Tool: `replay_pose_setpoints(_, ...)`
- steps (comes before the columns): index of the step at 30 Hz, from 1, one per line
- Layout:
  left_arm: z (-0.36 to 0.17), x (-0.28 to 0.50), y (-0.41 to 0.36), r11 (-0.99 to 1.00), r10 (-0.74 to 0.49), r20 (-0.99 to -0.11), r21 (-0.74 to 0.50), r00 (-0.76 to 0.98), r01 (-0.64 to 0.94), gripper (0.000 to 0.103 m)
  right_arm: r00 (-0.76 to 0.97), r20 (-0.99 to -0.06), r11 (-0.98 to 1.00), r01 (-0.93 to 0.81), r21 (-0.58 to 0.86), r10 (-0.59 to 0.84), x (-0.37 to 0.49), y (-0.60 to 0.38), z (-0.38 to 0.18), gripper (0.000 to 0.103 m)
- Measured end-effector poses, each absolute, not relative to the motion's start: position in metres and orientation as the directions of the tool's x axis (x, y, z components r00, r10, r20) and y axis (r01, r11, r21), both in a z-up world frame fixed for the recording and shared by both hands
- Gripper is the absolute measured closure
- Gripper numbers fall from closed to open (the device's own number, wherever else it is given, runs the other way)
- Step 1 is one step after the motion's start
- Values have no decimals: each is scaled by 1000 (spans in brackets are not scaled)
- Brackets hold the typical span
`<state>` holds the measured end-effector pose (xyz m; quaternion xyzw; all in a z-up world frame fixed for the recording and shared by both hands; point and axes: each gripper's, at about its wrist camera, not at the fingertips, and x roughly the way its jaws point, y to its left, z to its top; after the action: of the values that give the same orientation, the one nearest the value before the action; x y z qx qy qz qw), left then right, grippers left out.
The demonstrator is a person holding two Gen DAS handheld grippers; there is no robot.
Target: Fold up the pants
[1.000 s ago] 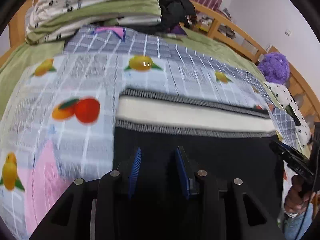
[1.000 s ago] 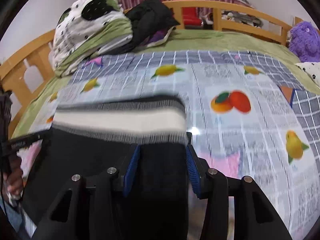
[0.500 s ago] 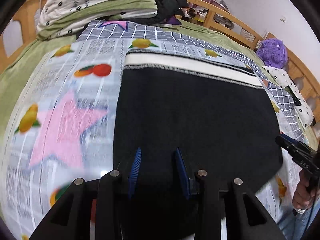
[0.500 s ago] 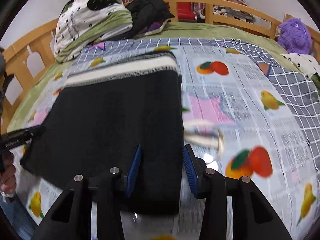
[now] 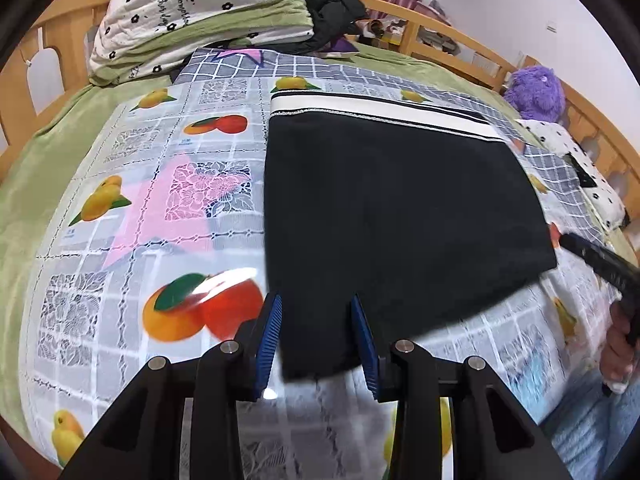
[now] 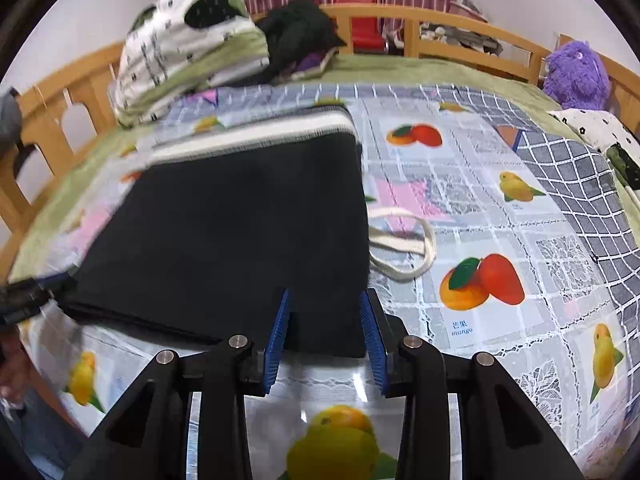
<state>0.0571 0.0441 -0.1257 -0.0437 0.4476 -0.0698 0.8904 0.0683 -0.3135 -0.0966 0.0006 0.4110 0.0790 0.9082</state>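
The pants (image 5: 400,208) lay as a flat black rectangle on the bed, on the fruit-print cloth (image 5: 160,208), with the white striped waistband (image 5: 380,114) toward the far edge and the folded near hem close to the near edge. Judging by that compact shape, the lengthwise fold and at least one crosswise fold were done; what seemed left was one more fold, or only letting go and smoothing. The left gripper (image 5: 316,336) held the near left corner of the hem between its blue pads, the jaws narrow with cloth between them; the right gripper (image 6: 326,332) held the near right corner in the same way. A white drawstring (image 6: 404,240) looped out from the right edge of the pants onto the cloth and would need tucking in. A second earlier the waistband had filled the middle of both views, close before the jaws; half a second earlier it had moved farther off, and now it lay farther still, with the whole garment spread and the near hem visible at the pads. Beyond it, at the far left corner of the bed, sat a pile of bedding (image 5: 200,20) and dark clothes (image 5: 328,4), and a purple plush (image 6: 576,76) at the far right.
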Motion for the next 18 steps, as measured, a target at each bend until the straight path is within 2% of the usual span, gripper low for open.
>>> replay_pose_setpoints(2,-123,46,41,983,-177,-786,-114,592,143,65,672,-726,988,-143,64,144,64,-312,-91,66)
replay_pose_setpoints(3,-123,41,38,982,-173,-788,-91,591,166,58,675,-724,988,-142,59,141,64,-311,-89,64)
replay_pose_setpoints(4,-126,36,33,981,-154,-791,-53,592,185,57,676,-724,988,-142,54,137,63,-311,-89,61)
replay_pose_setpoints(8,-138,33,24,986,-38,-777,72,629,149,57,665,-739,992,-117,43,110,68,-315,-97,60)
replay_pose_setpoints(10,-140,42,24,988,10,-761,109,649,113,80,640,-760,993,-103,58,111,76,-318,-105,60)
replay_pose_setpoints(11,-137,43,28,991,-10,-755,81,656,108,86,625,-774,994,-95,51,100,80,-319,-110,61)
replay_pose_setpoints(13,-130,41,42,997,-67,-733,-17,676,80,87,582,-811,997,-77,6,50,88,-316,-123,64)
replay_pose_setpoints(14,-131,40,44,996,-74,-735,-24,674,83,88,568,-822,997,-79,1,45,91,-314,-128,64)
replay_pose_setpoints(16,-143,41,37,993,-45,-773,34,633,112,87,579,-814,996,-89,-11,42,89,-312,-127,64)
replay_pose_setpoints(18,-149,35,32,990,-33,-788,57,614,127,82,589,-807,995,-100,-17,46,86,-313,-126,64)
